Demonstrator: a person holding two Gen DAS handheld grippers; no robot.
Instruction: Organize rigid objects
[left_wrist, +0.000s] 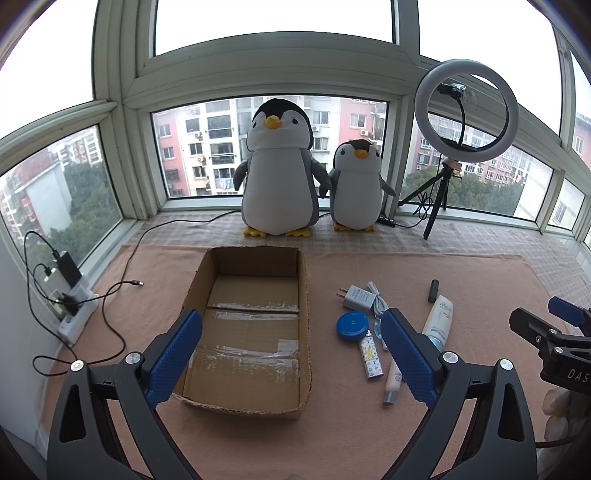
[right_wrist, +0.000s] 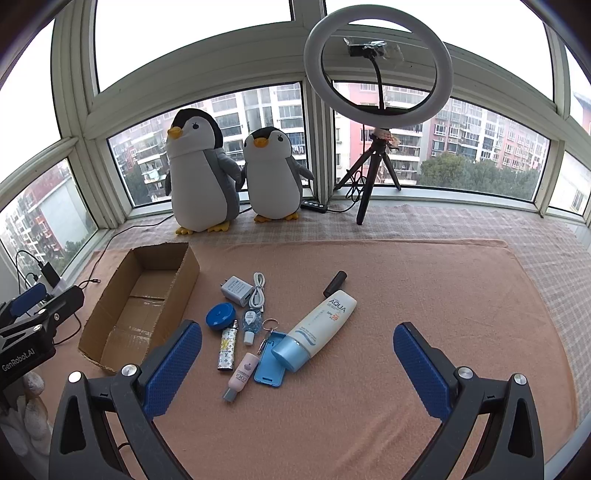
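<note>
Surveying the layout, we find the cardboard box (left_wrist: 243, 332) empty on the peach cloth (right_wrist: 406, 295); the loose items lie in a cluster just beside its right wall. Both the left gripper (left_wrist: 291, 354) and the right gripper (right_wrist: 297, 365) hover with fingers spread wide, holding nothing. We judge the sunscreen tube (right_wrist: 321, 328) light, smooth and slightly yielding; grip it across the mid-body, not the glossy blue cap. The white charger (right_wrist: 236, 290) is stiff and blocky; take its flat sides. The blue round case (right_wrist: 221, 316) is hard and likely slippery; grip across its rim. The patterned lighter (right_wrist: 228, 349) and the pink tube (right_wrist: 242, 376) are slim; pinch across the width. The coiled cable (right_wrist: 258, 291) is limp.
</note>
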